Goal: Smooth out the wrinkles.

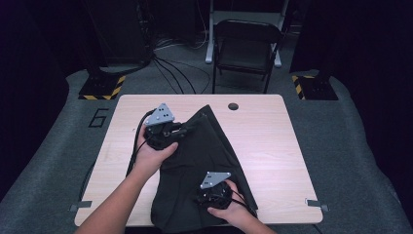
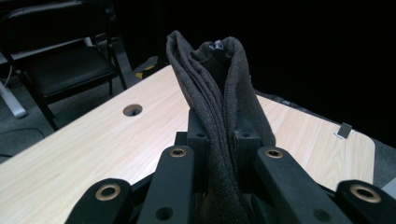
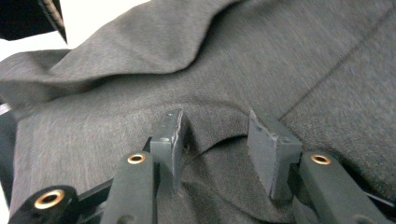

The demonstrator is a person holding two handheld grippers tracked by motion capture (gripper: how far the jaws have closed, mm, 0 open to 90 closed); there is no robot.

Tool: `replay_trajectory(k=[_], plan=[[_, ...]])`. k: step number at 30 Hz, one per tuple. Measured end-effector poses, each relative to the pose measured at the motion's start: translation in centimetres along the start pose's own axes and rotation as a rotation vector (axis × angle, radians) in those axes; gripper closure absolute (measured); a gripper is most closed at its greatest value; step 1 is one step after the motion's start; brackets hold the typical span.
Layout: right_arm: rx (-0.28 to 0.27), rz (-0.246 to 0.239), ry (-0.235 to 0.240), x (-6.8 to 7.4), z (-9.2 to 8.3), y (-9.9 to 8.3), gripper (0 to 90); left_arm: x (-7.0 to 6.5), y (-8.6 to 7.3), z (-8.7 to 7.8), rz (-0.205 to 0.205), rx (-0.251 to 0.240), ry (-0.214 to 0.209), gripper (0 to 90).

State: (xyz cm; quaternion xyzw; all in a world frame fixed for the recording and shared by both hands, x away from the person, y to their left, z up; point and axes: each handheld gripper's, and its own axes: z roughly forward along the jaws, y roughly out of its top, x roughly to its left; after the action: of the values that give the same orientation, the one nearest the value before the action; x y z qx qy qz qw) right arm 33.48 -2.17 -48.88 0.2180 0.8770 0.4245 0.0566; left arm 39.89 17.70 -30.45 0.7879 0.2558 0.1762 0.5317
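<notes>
My left gripper [image 2: 219,135] pinched the dark grey cloth garment [image 1: 204,165] upward; my right gripper [image 3: 219,140], jaws spread, pointed at a flat fold just ahead.

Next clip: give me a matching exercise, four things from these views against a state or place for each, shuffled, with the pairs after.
Things:
1. left gripper
2. right gripper
3. chair
4. cable hole

States or places:
A. in the tabletop near its far edge
B. jaws apart, over flat cloth
C. on the floor beyond the table
D. shut on a bunched fold of cloth, raised off the table

Pairs: 1-D, 2-B, 3-C, 4-A
</notes>
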Motion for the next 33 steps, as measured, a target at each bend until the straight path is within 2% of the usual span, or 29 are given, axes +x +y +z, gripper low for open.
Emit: replay_trajectory(k=[5,6,8,9,10,11,14,16,17,21,23,24,27,28,29,30,31,32,33], plan=[[-0.010,-0.004,-0.041,-0.3,0.7,0.5,55.4,-0.2,0.9,-0.1,0.017,-0.022,0.001,81.6],[-0.010,-0.037,-0.070,-0.6,0.8,0.6,55.3,-0.3,1.1,0.0,0.019,-0.025,-0.010,81.6],[-0.014,-0.013,-0.084,-1.0,1.0,0.7,55.3,-0.4,1.2,0.1,0.037,-0.028,-0.017,81.6],[-0.006,-0.019,-0.088,-1.3,1.0,0.8,55.3,-0.6,1.3,0.3,0.043,-0.025,-0.021,81.5],[-0.006,0.010,-0.089,-1.6,1.2,0.8,55.0,-0.6,1.4,0.4,0.049,-0.021,-0.023,81.5],[-0.003,0.010,-0.108,-1.8,1.4,0.9,54.8,-0.7,1.5,0.6,0.057,-0.016,-0.025,81.5],[0.017,0.025,-0.123,-2.5,1.9,1.3,54.5,-0.8,1.6,1.0,0.074,-0.008,-0.031,81.5],[0.034,0.044,-0.135,-3.0,2.4,1.8,54.2,-0.7,1.6,1.3,0.080,-0.003,-0.035,81.4],[0.025,0.053,-0.145,-3.3,2.9,2.0,53.9,-0.7,1.5,1.5,0.073,-0.001,-0.043,81.4],[0.028,0.113,-0.180,-4.1,4.0,2.4,52.7,-0.4,1.1,2.1,0.103,0.030,-0.056,81.2],[0.037,0.127,-0.203,-4.5,4.6,2.5,51.8,-0.3,0.6,2.4,0.120,0.060,-0.053,81.1],[0.047,0.116,-0.205,-4.8,4.8,2.5,51.5,-0.3,0.4,2.5,0.116,0.067,-0.053,81.1],[0.058,0.134,-0.216,-5.1,5.1,2.4,50.5,0.2,-0.6,2.8,0.093,0.082,-0.039,81.1],[0.037,0.116,-0.220,-5.4,5.3,2.3,50.0,0.5,-1.0,2.8,0.096,0.088,-0.036,81.1],[0.040,0.121,-0.223,-5.3,5.2,2.3,49.4,0.7,-1.4,2.9,0.077,0.093,-0.033,81.1],[0.045,0.113,-0.233,-5.4,5.0,2.3,48.5,0.9,-1.7,2.9,0.077,0.100,-0.027,81.1],[0.064,0.128,-0.233,-5.3,4.7,2.3,48.3,1.1,-2.0,3.0,0.072,0.108,-0.026,81.1],[0.058,0.128,-0.233,-5.4,4.4,2.4,48.0,1.3,-2.5,3.1,0.066,0.118,-0.017,81.1],[0.029,0.118,-0.235,-5.6,4.1,2.3,48.0,1.4,-2.7,3.1,0.060,0.120,-0.018,81.1]])
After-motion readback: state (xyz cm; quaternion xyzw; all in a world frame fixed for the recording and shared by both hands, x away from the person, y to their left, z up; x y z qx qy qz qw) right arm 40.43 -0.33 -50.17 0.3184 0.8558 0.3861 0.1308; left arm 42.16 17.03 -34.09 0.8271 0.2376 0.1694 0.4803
